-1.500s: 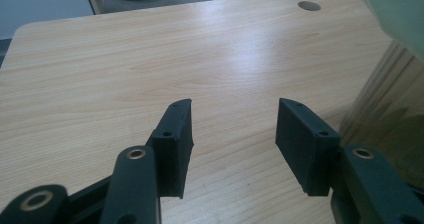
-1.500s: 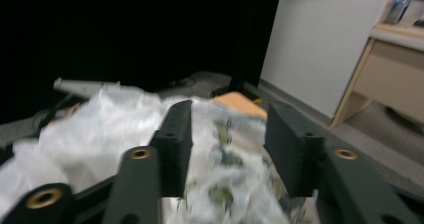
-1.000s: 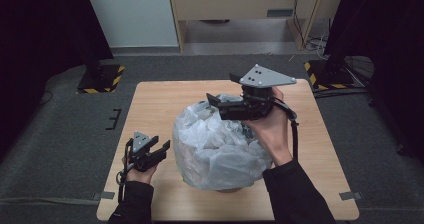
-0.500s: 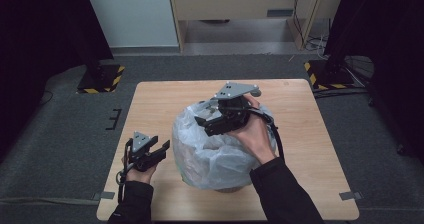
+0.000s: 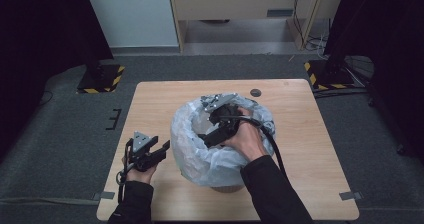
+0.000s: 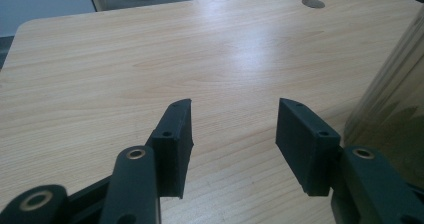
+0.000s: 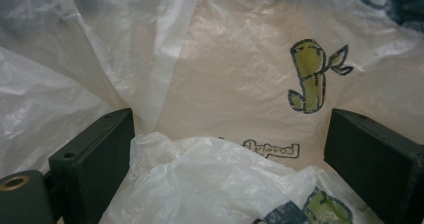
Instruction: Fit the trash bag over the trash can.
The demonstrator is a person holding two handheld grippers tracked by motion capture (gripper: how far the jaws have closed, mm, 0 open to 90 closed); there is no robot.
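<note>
While the left claw (image 5: 162,148) gapes, the right claw (image 5: 206,140) sits spread inside the bag (image 5: 192,149)

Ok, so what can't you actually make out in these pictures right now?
- Bin under the bag: high view, the white plastic covers it, so its kind and contents are hidden.
- Right claw: high view, its tips sit inside the bag, behind the plastic and the hand.
- Printed word on the bag: right gripper view, mirrored and partly covered by a fold.
- Clear object: left gripper view, cut off by the right edge.
</note>
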